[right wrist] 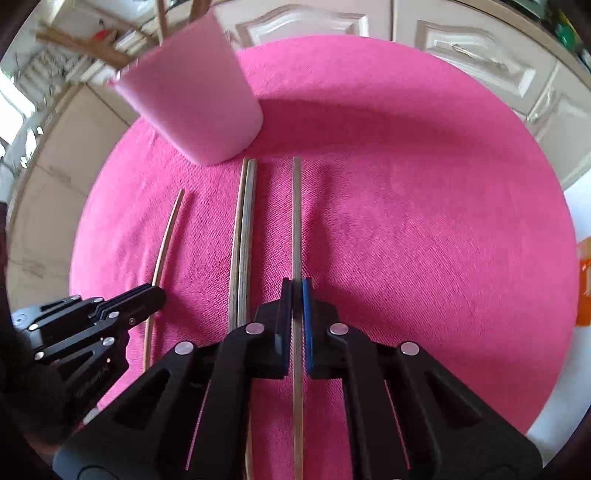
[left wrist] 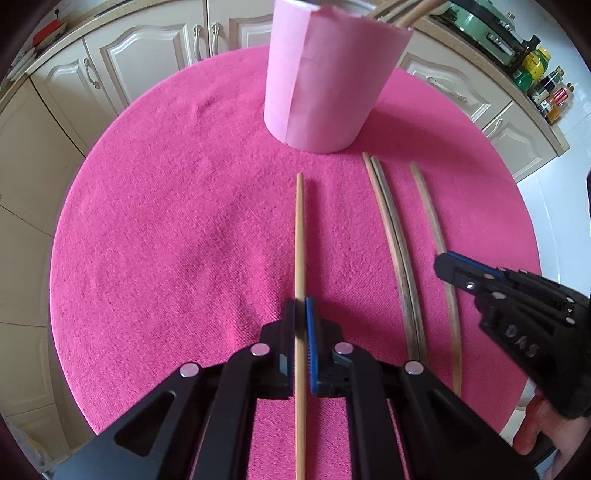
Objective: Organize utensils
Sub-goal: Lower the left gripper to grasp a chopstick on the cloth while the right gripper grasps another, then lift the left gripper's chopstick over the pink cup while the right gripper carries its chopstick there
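A pink cup [left wrist: 325, 77] stands at the far side of a round pink table [left wrist: 166, 221], with chopsticks sticking out of its top. My left gripper [left wrist: 301, 304] is shut on a light wooden chopstick [left wrist: 300, 229] lying on the cloth. Right of it lie a pair of darker chopsticks [left wrist: 391, 229] and a single one [left wrist: 437, 236]. My right gripper [right wrist: 296, 284] is shut on that single chopstick [right wrist: 296, 221]. In the right wrist view the cup [right wrist: 192, 99] is at the far left, the pair [right wrist: 243, 229] lies left of my fingers, and the left gripper [right wrist: 147, 295] holds the light chopstick [right wrist: 166, 240].
Cream kitchen cabinets [left wrist: 122, 55] ring the table. Bottles [left wrist: 546, 85] and a green appliance [left wrist: 480, 22] stand on the counter at far right. An orange object [right wrist: 583, 280] sits off the table's right edge.
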